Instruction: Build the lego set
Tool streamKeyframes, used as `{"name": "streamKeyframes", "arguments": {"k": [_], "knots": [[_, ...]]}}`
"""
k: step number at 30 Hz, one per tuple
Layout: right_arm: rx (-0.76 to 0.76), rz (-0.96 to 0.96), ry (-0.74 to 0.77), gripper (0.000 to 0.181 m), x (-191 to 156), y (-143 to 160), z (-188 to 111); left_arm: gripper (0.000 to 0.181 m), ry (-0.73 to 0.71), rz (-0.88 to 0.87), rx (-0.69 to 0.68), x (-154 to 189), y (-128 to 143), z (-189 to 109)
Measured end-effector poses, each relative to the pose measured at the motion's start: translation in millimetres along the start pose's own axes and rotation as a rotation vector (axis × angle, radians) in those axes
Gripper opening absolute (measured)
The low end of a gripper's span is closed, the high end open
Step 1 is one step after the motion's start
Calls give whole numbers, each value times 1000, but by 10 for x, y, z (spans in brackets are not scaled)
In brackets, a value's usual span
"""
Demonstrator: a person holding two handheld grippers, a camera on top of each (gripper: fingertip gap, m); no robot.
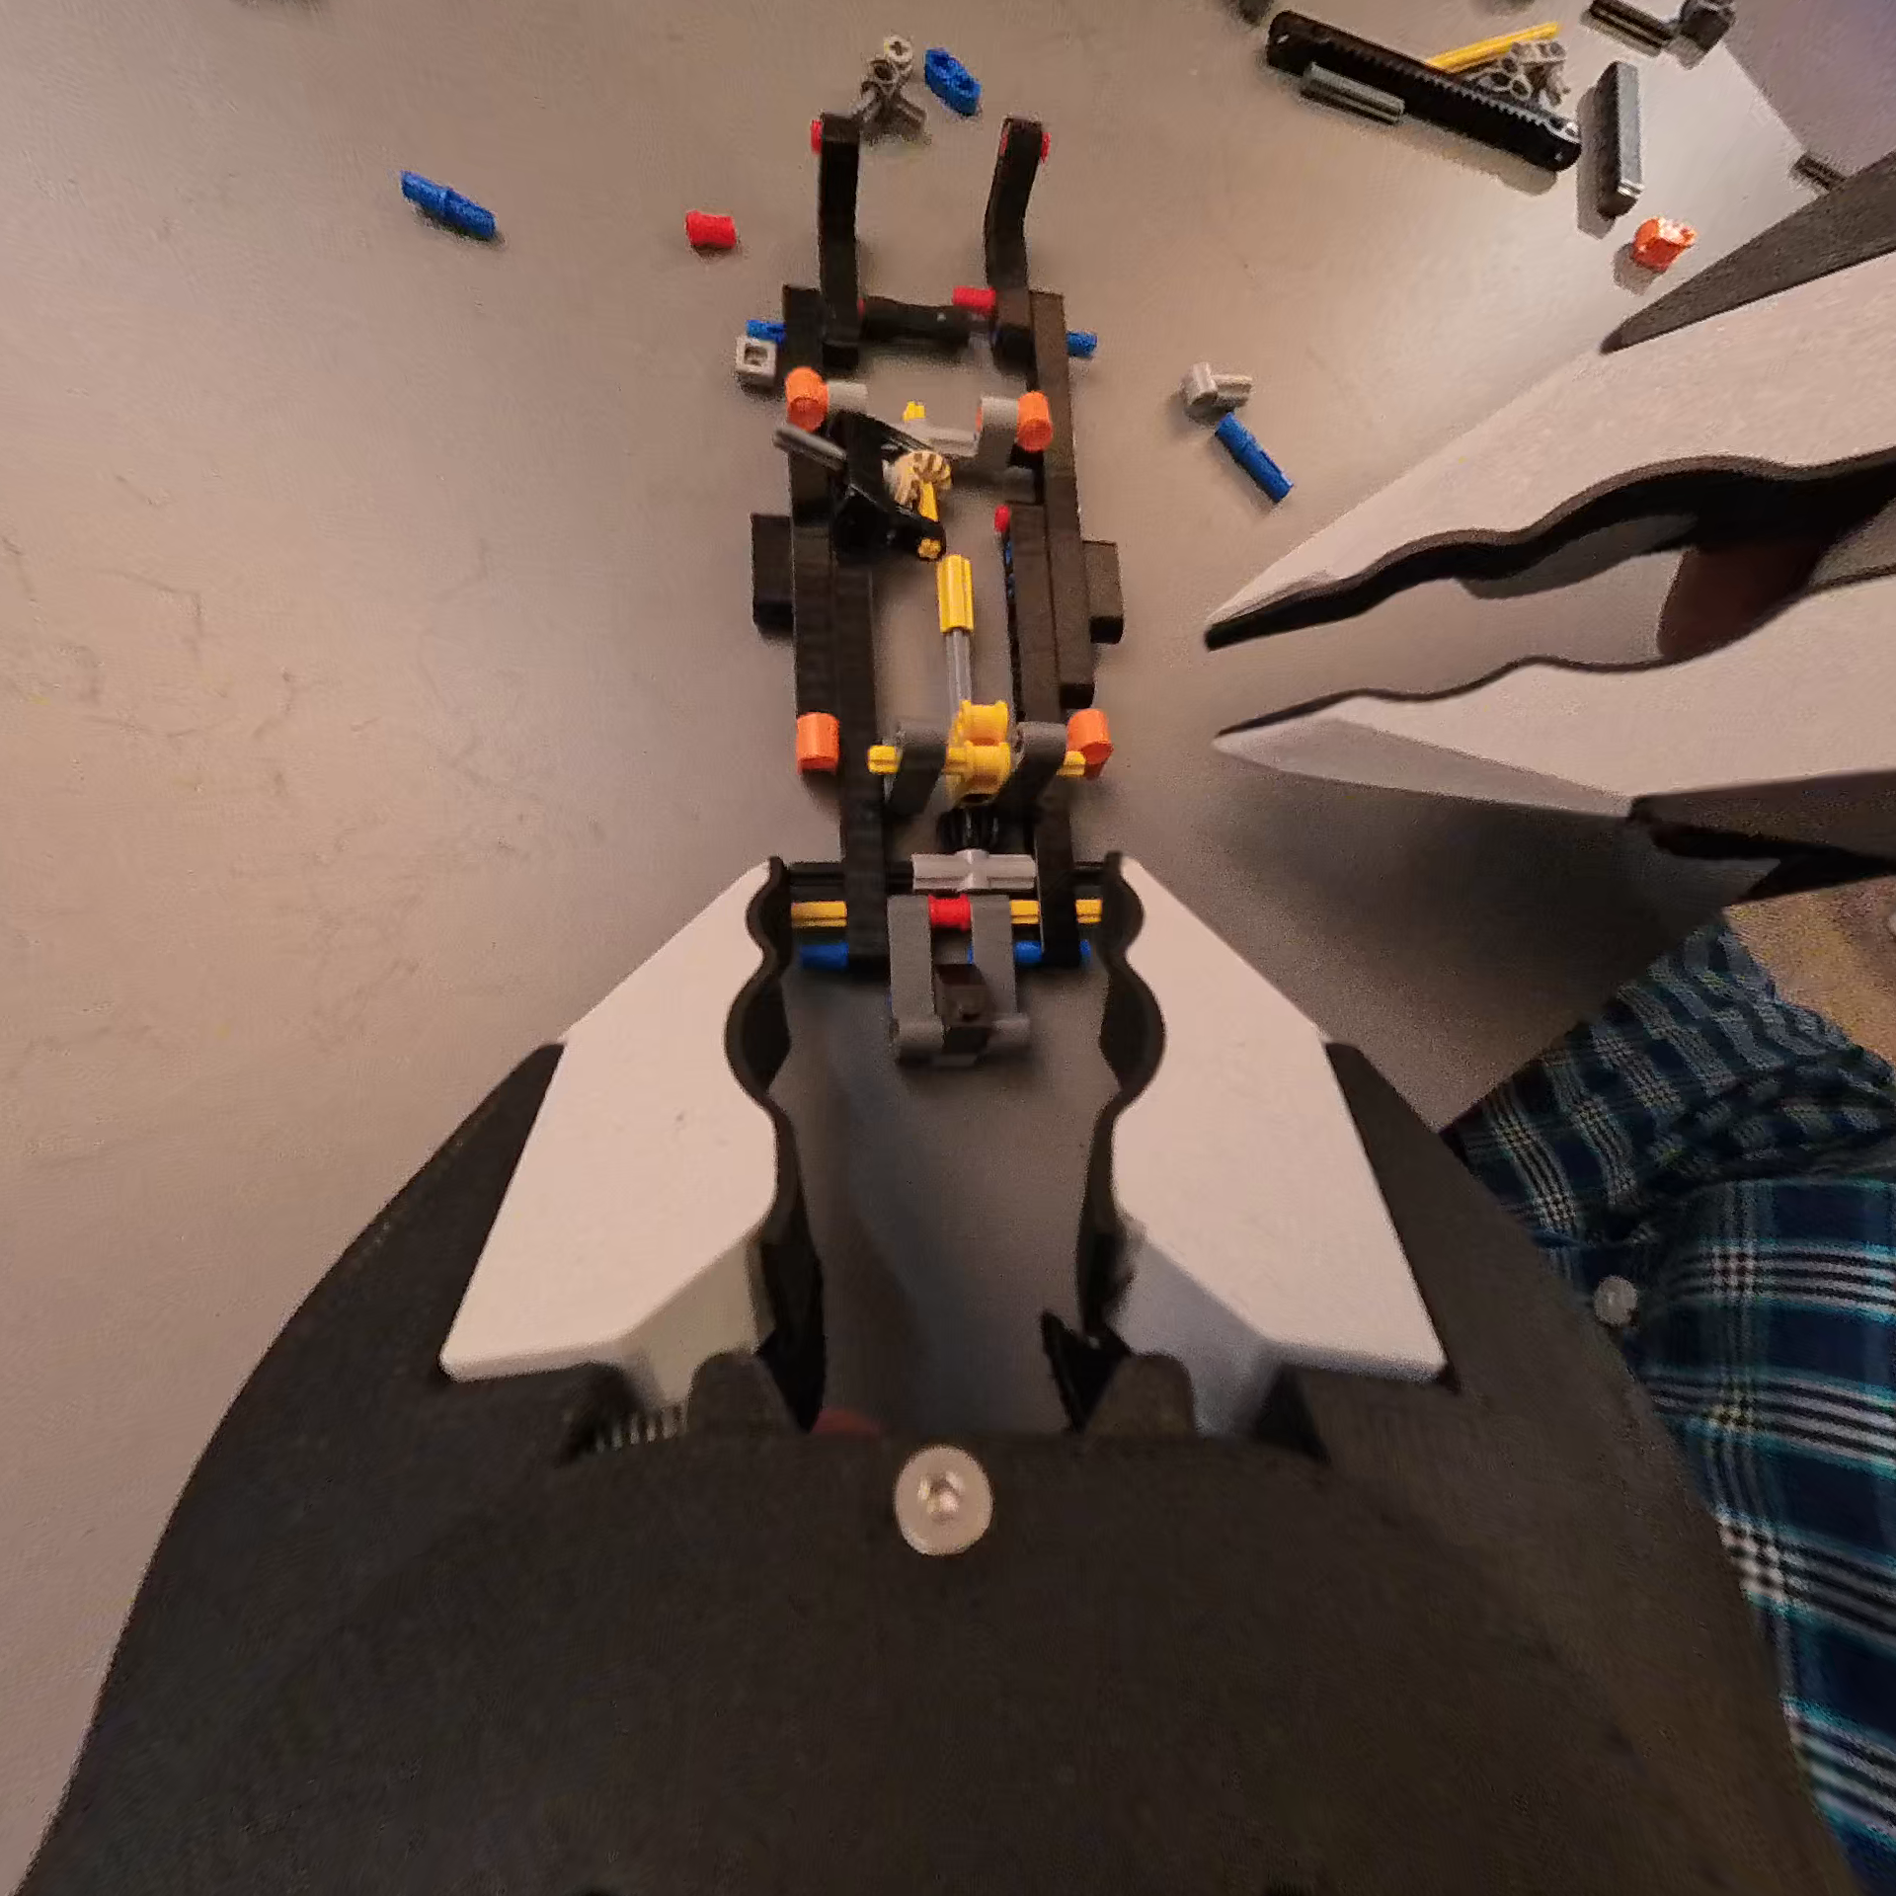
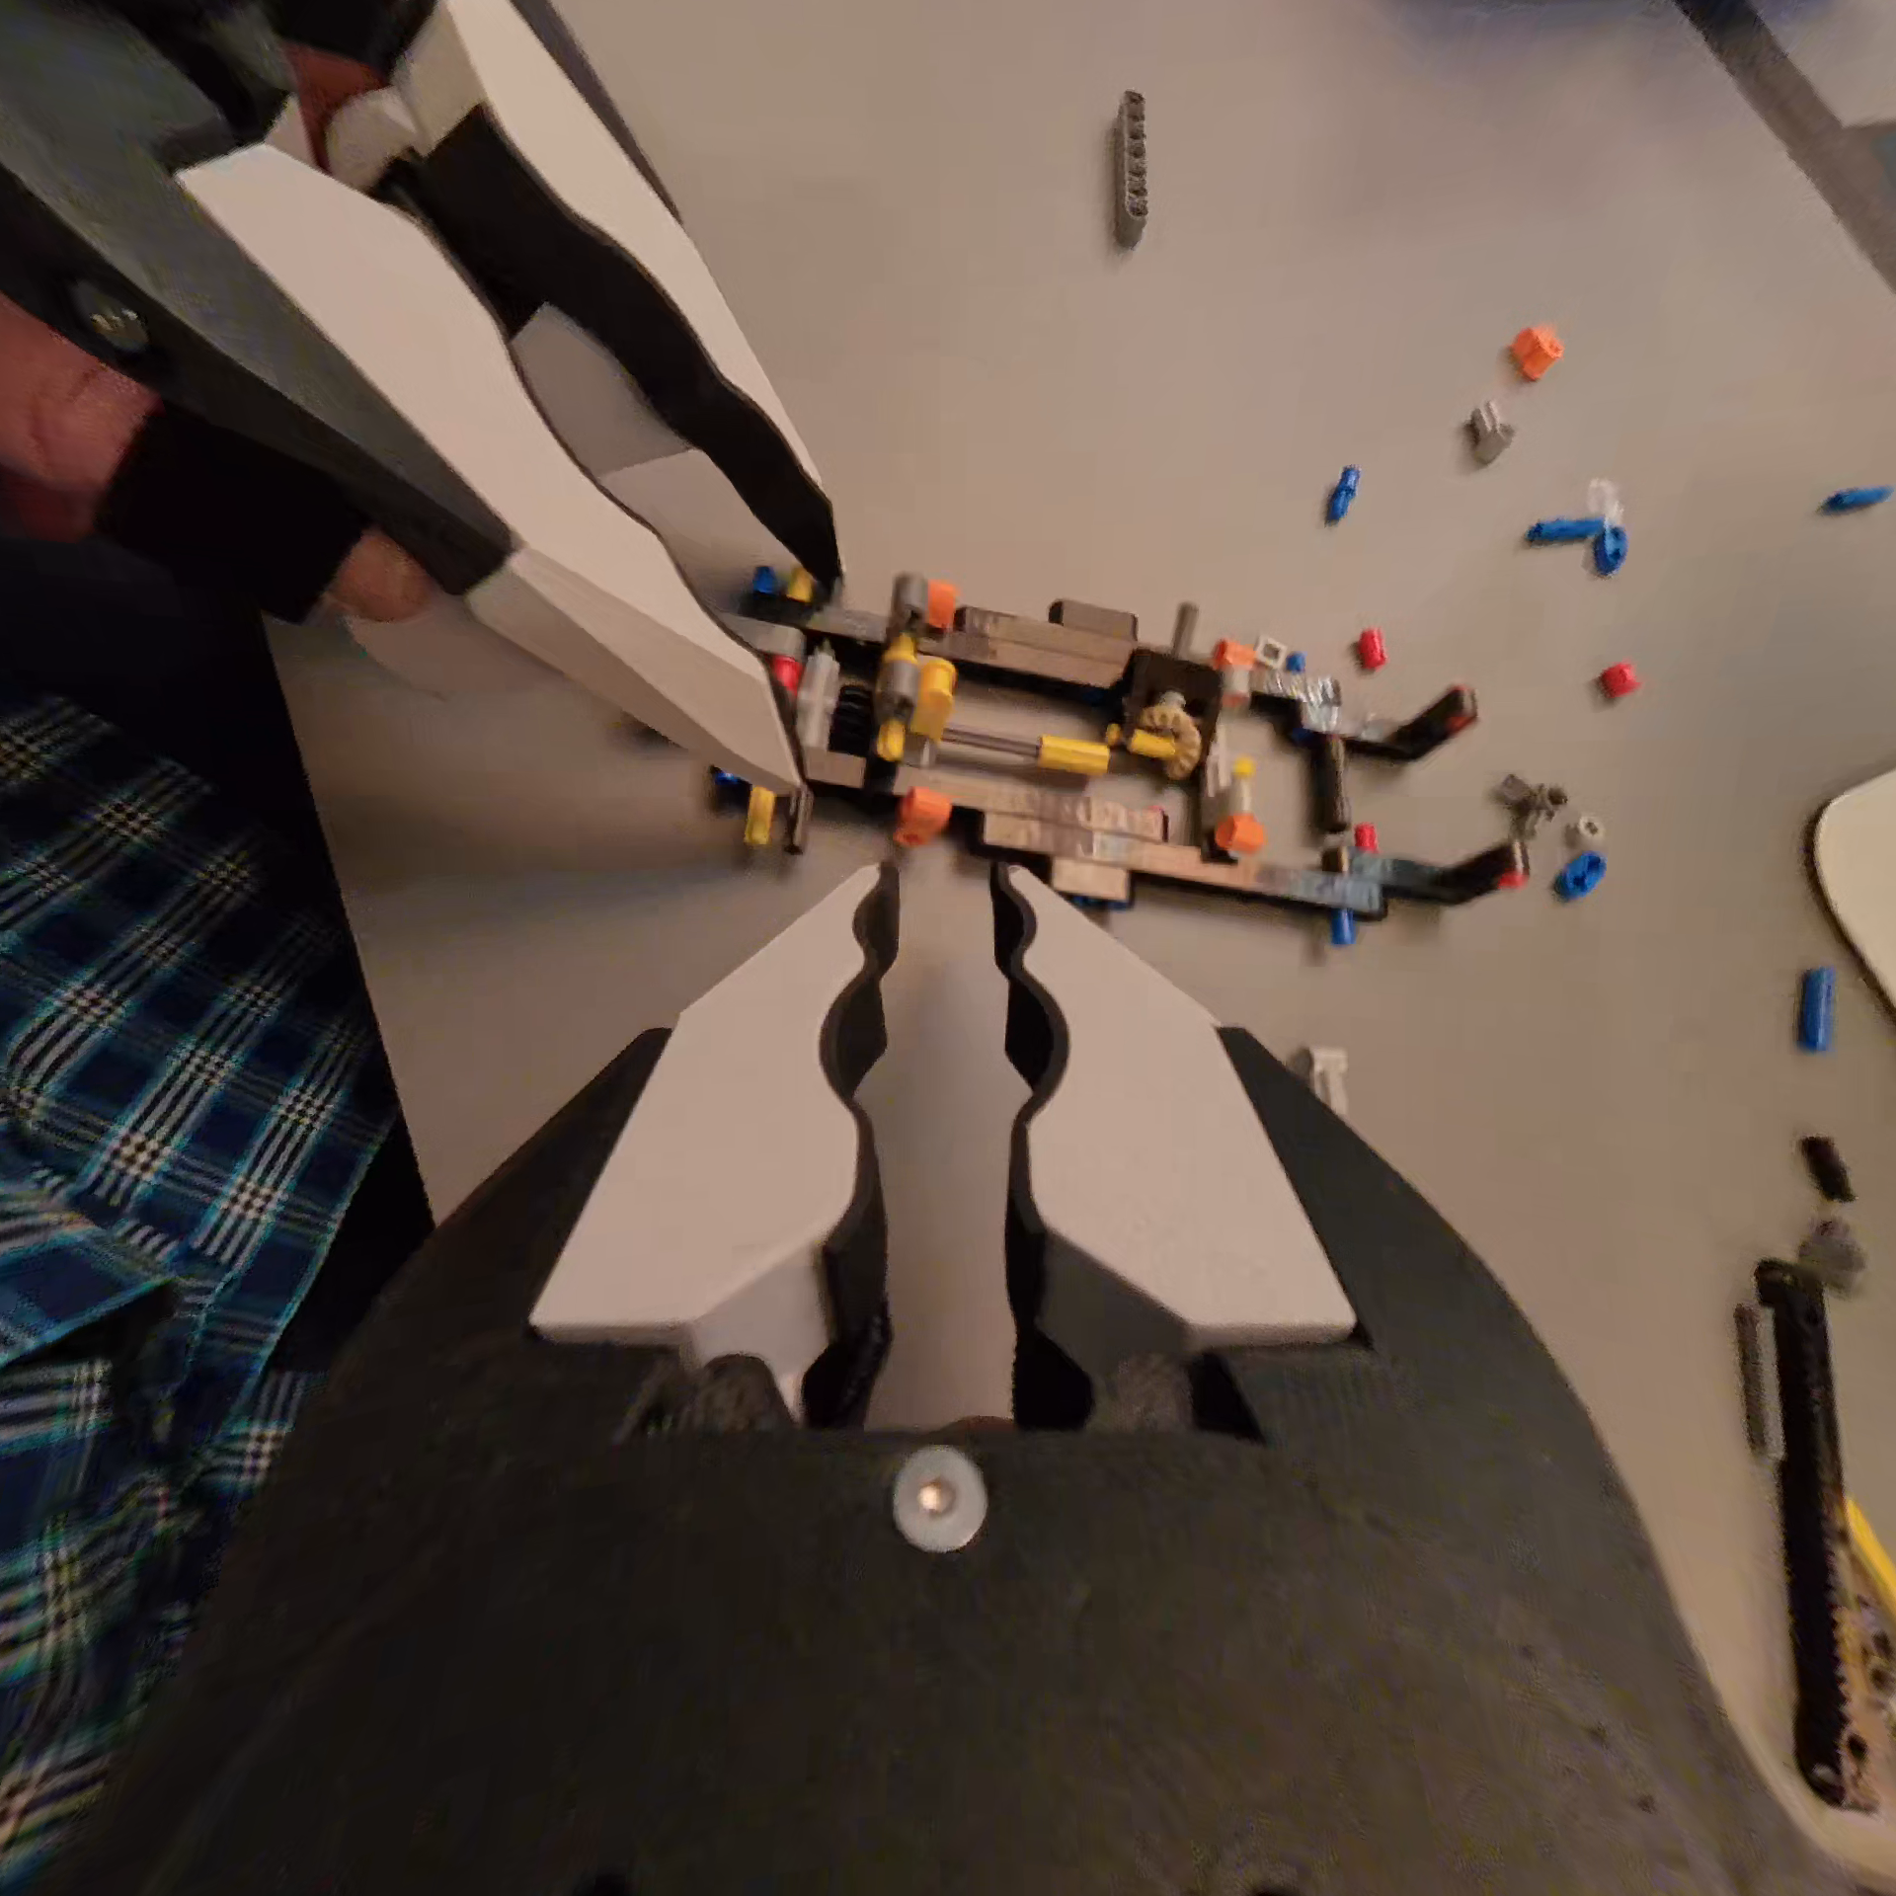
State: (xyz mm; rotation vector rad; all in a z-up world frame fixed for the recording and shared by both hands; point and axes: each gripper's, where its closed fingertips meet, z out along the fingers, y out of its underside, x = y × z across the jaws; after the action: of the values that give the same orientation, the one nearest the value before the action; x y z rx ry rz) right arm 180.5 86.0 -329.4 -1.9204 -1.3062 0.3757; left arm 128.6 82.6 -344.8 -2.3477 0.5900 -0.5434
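Observation:
A long black lego chassis (image 1: 929, 575) with orange bushes, a yellow axle and grey connectors lies flat on the grey table (image 1: 308, 718). My left gripper (image 1: 944, 908) is shut on its near end, one finger on each side of the frame. In the right wrist view the chassis (image 2: 1067, 821) lies crosswise, with the left gripper (image 2: 811, 677) clamping its left end. My right gripper (image 2: 944, 872) is open by a narrow gap and empty, its tips just short of the chassis's near side rail by an orange bush (image 2: 923, 813). It also shows in the left wrist view (image 1: 1216, 682), right of the chassis.
Loose blue pins (image 2: 1570, 531), red bushes (image 2: 1618, 679), an orange piece (image 2: 1536, 351) and a grey beam (image 2: 1130, 169) are scattered beyond the chassis. A long black beam (image 2: 1811, 1539) lies at the right. A white rounded object (image 2: 1862, 872) sits at the right edge. A plaid shirt (image 2: 154, 1026) is at the left. It is some 20 cm from my right tips to the long black beam (image 2: 1811, 1539). Seen from the left wrist view (image 1: 1450, 97) as well.

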Motion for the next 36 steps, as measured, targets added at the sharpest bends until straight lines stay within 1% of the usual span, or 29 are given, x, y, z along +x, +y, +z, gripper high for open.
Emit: {"name": "streamKeyframes", "arguments": {"k": [5, 12, 14, 16, 18, 20, 22, 24, 27, 29, 31, 33, 34, 36], "knots": [[-42, 95, -23, 14, 41, 148, -82, 62, 30, -4, -9, 54, 41, -47], [-7, 229, -54, 16, 102, 161, -255, 71, 51, -13, 9, -27, 15, -213], [-3, 266, -57, 17, 133, 191, -297, 72, 42, 13, 0, -66, 17, -243], [12, 304, -61, 19, 173, 195, -332, 69, 63, 14, -36, -67, 64, -224], [3, 341, -83, 19, 175, 215, -317, 66, 98, -2, -79, 0, 147, -177], [-8, 352, -93, 21, 154, 232, -268, 61, 119, 1, -81, 102, 175, -158], [-24, 327, -100, 21, 110, 239, -208, 62, 116, 9, -82, 177, 188, -145], [-29, 310, -110, 21, 87, 230, -166, 62, 161, 4, -82, 332, 201, -138], [-17, 320, -112, 21, 126, 206, -173, 65, 218, 23, -76, 536, 239, -151], [-6, 316, -100, 21, 184, 197, -211, 65, 248, 44, -47, 582, 209, -217], [2, 320, -90, 21, 259, 194, -250, 66, 251, 44, -14, 501, 143, -298], [8, 329, -77, 21, 353, 194, -282, 63, 243, 32, 4, 356, 65, -354], [8, 337, -78, 21, 387, 195, -287, 63, 234, 28, 0, 277, 40, -359], [0, 347, -93, 23, 409, 191, -274, 60, 250, 21, -7, 224, 4, -333]]}}
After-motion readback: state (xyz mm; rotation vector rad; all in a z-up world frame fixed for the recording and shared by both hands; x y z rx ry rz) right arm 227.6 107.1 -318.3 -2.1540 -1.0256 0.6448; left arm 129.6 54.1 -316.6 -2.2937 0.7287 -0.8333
